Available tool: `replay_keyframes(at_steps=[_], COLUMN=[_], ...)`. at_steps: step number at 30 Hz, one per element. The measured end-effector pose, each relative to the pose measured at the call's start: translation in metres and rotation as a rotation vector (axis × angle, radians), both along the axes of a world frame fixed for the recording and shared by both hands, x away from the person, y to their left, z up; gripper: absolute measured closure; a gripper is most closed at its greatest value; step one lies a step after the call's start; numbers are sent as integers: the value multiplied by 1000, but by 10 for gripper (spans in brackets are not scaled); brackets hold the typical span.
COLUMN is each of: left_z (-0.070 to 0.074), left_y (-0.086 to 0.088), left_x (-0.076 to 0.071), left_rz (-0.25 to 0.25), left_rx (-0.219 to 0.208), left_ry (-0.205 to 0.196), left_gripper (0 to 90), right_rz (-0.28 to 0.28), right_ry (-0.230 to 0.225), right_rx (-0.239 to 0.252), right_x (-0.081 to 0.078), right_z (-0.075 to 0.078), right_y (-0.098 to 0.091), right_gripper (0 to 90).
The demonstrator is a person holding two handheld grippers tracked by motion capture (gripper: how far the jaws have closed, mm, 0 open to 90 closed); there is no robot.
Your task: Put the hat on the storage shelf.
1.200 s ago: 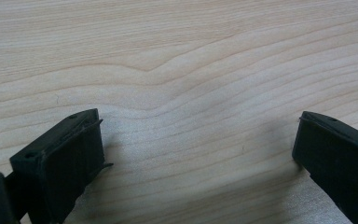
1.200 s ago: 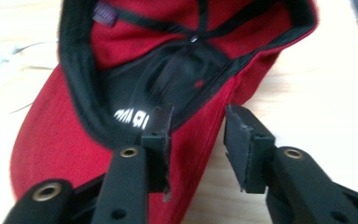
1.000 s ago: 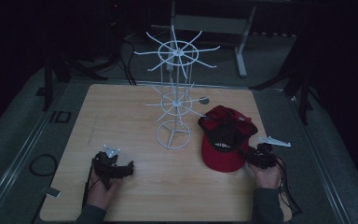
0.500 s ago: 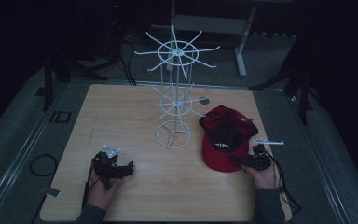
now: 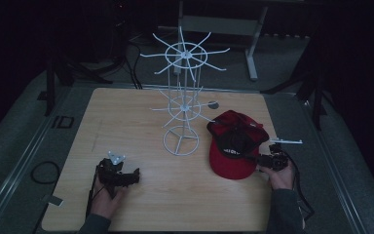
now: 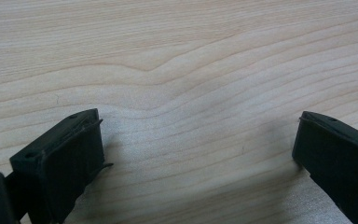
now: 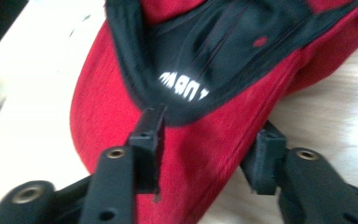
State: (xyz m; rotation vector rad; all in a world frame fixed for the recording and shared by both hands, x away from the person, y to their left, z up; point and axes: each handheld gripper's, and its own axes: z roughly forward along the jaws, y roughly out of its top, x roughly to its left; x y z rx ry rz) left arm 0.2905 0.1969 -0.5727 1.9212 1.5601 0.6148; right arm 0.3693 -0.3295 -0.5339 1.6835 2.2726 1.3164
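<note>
Since the earlier frame the right gripper (image 5: 261,163) has edged leftward onto the brim of the red cap (image 5: 233,144), its jaws closing as it goes; the left gripper (image 5: 121,176) has not shifted.

From the high view, both forearms come in from the near edge. The left hand rests its gripper on the wooden table (image 5: 141,117), pointing right, well apart from the cap. A white wire rack (image 5: 184,97) stands mid-table, the cap just right of its ring base. Dark floor and stand legs surround the table.

Through the left gripper view, the jaws stand wide apart over bare wood grain (image 6: 191,93), holding nothing.

Through the right gripper view, the jaws sit half closed astride the cap's brim (image 7: 200,149), one above it, one at its edge on the table (image 7: 326,112); whether the pads press I cannot tell.
</note>
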Motion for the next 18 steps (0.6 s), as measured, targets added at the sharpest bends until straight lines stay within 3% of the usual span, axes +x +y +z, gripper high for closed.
replay_keyframes(at_steps=[7, 10, 15, 18], left_z=[0, 0, 0, 0], left_y=[0, 0, 0, 0], left_x=[0, 0, 0, 0], left_rz=[-1, 0, 0, -1], left_rx=[1, 0, 0, 1], left_ry=[0, 0, 0, 0], left_gripper=[19, 20, 19, 19], right_rz=[117, 93, 69, 91], right_ry=[15, 26, 76, 117], right_rx=[-27, -36, 31, 90], right_x=[-11, -8, 3, 8], right_z=[-3, -4, -12, -19], right_y=[20, 20, 17, 18], right_gripper=[600, 542, 503, 575])
